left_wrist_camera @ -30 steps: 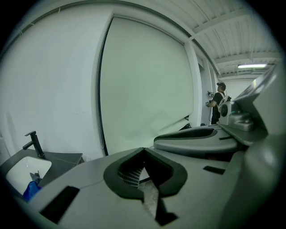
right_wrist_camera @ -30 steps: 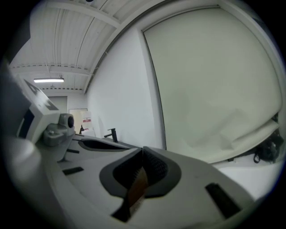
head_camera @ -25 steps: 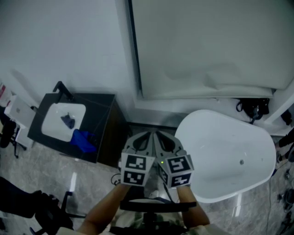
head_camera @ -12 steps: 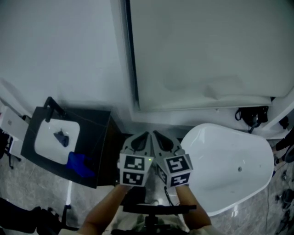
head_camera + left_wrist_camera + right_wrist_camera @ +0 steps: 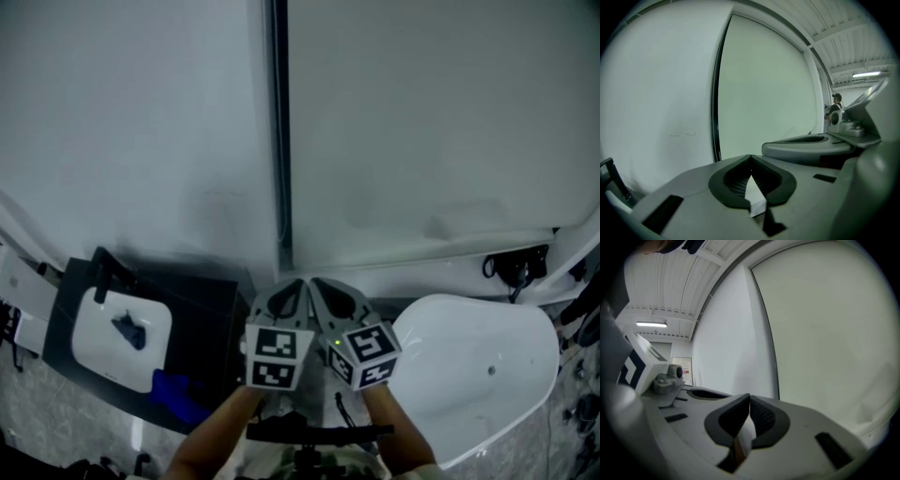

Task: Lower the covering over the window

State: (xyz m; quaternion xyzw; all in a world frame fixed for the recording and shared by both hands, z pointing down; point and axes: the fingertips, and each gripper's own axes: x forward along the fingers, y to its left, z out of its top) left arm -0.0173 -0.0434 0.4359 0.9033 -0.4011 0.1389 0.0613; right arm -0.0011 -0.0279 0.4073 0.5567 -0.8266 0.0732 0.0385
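Observation:
A white roller blind (image 5: 431, 122) hangs over the window, its lower edge just above the sill; a dark vertical frame strip (image 5: 278, 141) borders it on the left. My left gripper (image 5: 300, 281) and right gripper (image 5: 315, 280) sit side by side low in the head view, tips almost touching each other and pointing at the foot of that strip. Both are shut with nothing between the pads. The left gripper view shows its shut jaws (image 5: 750, 157) before the blind (image 5: 764, 89). In the right gripper view the tips (image 5: 749, 396) are shut too, facing the blind (image 5: 834, 333).
A white bathtub (image 5: 469, 375) stands below the window at the right. A black vanity (image 5: 202, 309) with a white sink (image 5: 117, 328) stands at the left against the plain white wall (image 5: 131, 112). A black cable device (image 5: 514, 265) lies by the sill. A person (image 5: 836, 101) stands far off.
Both grippers, still shut and side by side, have moved closer to the wall and window frame. The tub and the vanity have slid lower and outward in the head view.

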